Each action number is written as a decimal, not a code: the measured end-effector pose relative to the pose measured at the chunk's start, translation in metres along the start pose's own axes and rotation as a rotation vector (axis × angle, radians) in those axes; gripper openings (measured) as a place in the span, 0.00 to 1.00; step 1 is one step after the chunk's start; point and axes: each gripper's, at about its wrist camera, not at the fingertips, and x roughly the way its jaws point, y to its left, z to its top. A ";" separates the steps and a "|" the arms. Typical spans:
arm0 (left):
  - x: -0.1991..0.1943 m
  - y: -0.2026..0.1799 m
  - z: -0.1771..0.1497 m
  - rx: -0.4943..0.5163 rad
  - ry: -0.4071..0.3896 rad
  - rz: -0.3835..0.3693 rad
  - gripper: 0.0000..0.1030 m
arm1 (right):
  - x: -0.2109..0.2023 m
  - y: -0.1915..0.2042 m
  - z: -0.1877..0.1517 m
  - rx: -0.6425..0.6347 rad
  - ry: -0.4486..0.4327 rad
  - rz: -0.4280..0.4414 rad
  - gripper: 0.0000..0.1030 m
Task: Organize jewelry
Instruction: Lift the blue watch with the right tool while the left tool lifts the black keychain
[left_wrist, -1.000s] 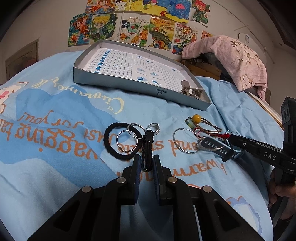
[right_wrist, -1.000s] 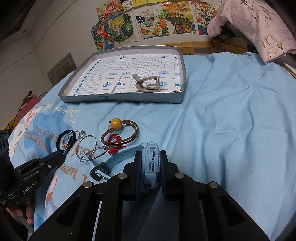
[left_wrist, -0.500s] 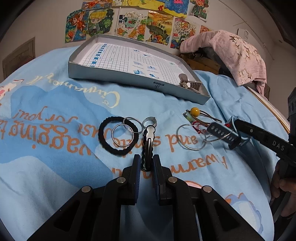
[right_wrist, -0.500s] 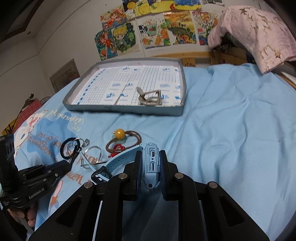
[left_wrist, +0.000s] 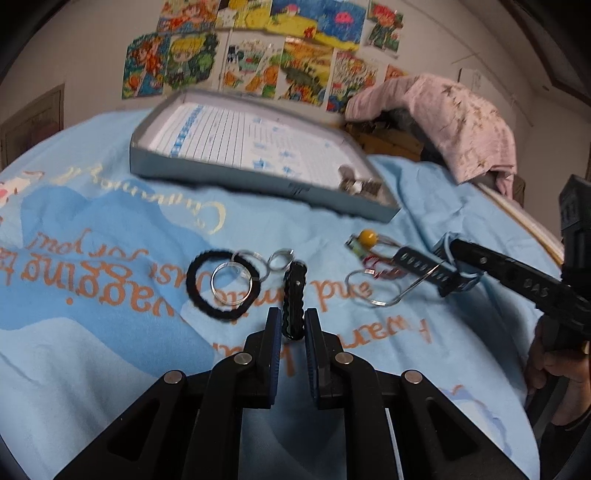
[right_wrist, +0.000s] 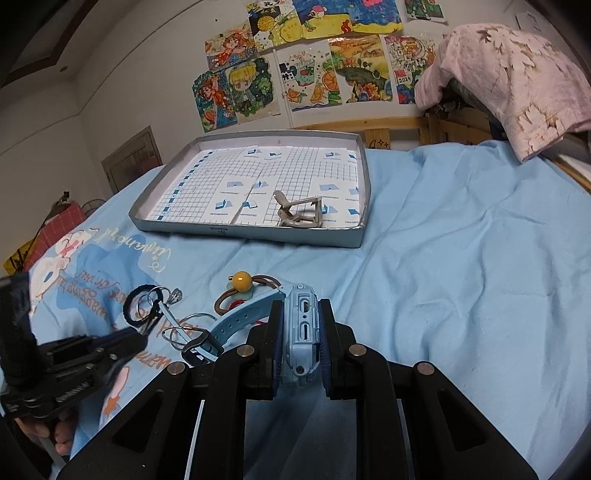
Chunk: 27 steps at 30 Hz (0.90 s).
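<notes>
Two claws, left (left_wrist: 292, 326) gripping black braided strap (left_wrist: 294, 295), right (right_wrist: 301, 328) blue watch (right_wrist: 300, 332), its face hidden.

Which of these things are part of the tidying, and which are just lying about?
Part of the job:
- blue watch, gripped by the right tool
- black braided band, gripped by the left tool
- black hair tie
- yellow-bead hair tie
- grey tray

Lying about:
- pink cloth
- wall drawings

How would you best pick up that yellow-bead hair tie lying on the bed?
Probably by the yellow bead on the brown hair tie: it stands proud of the flat loop. Come from above on the tray side, since the watch strap crosses the loop's near edge.
</notes>
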 end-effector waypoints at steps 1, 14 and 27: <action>-0.002 0.000 0.000 0.001 -0.010 -0.004 0.11 | -0.002 0.002 0.001 -0.018 -0.012 -0.012 0.15; -0.008 -0.001 0.000 0.006 -0.029 -0.017 0.11 | -0.027 0.025 0.018 -0.271 -0.050 -0.166 0.15; -0.040 -0.038 -0.019 0.051 0.050 -0.015 0.11 | -0.063 0.024 -0.012 -0.385 0.163 -0.217 0.15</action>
